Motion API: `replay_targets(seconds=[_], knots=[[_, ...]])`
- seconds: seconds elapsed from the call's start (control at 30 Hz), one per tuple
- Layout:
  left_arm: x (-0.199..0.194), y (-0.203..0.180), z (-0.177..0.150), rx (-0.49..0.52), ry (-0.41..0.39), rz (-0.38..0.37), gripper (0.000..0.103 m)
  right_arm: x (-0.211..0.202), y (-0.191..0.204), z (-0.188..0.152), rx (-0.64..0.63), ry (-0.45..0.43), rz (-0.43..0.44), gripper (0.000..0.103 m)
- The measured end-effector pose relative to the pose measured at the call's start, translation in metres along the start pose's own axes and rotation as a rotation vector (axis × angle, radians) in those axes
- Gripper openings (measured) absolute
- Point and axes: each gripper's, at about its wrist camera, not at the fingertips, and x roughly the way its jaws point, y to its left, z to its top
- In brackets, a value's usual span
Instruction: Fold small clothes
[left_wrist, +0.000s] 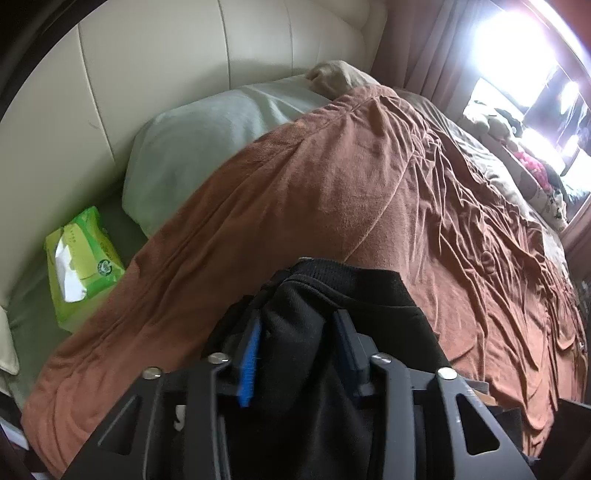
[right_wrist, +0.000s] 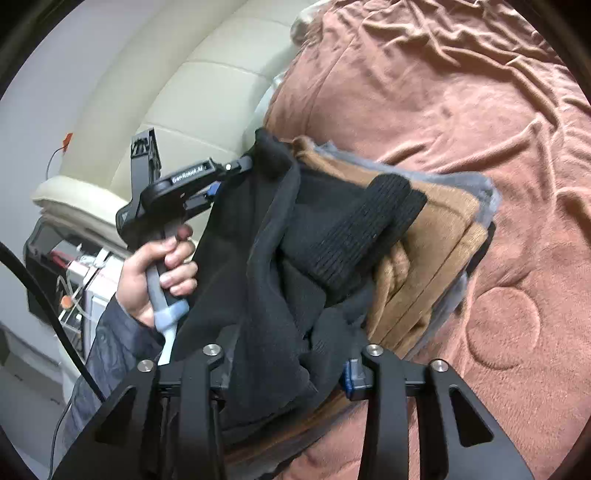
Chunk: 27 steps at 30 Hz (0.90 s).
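- Bed (left_wrist: 332, 177) under a rust-brown blanket, with a pale pillow (left_wrist: 207, 140) at the headboard edge.
- Black knit garment (right_wrist: 288, 236) draped over folded tan clothes (right_wrist: 436, 236) on the blanket.
- Left gripper (left_wrist: 295, 332) jaws clenched on the garment.
- Right gripper (right_wrist: 284, 369) jaws grasping it too.
- Green tissue pack (left_wrist: 83, 258) beside the pillow.

Black knit garment (right_wrist: 280, 236) bunched, draped over folded tan and grey clothes (right_wrist: 443, 221); probably ribbed-cuffed.

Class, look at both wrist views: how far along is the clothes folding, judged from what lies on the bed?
Done: a folded tan knit garment and a grey one lie stacked on the rust-brown bedspread. In hand: a black knit garment, gripped by the left gripper and the right gripper, draped over the stack. Left: folding it and laying it flat.
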Motion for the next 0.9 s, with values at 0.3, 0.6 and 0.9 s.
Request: replay_targets(seconds=[0.3,0.6,0.9], knots=[[-0.027,0.005,0.006,0.022,-0.17,-0.029,0.014,-0.032,0.071,-0.015,-0.316,-0.215,-0.095,0.016],[-0.02,0.003,-0.002,0.03,-0.041,0.087,0.06,-0.012,0.001,-0.021,-0.062,-0.055,-0.115,0.042],[-0.073,0.019,-0.023,0.057,-0.033,0.091,0.06,-0.052,0.008,-0.03,-0.078,-0.135,-0.201,0.062]])
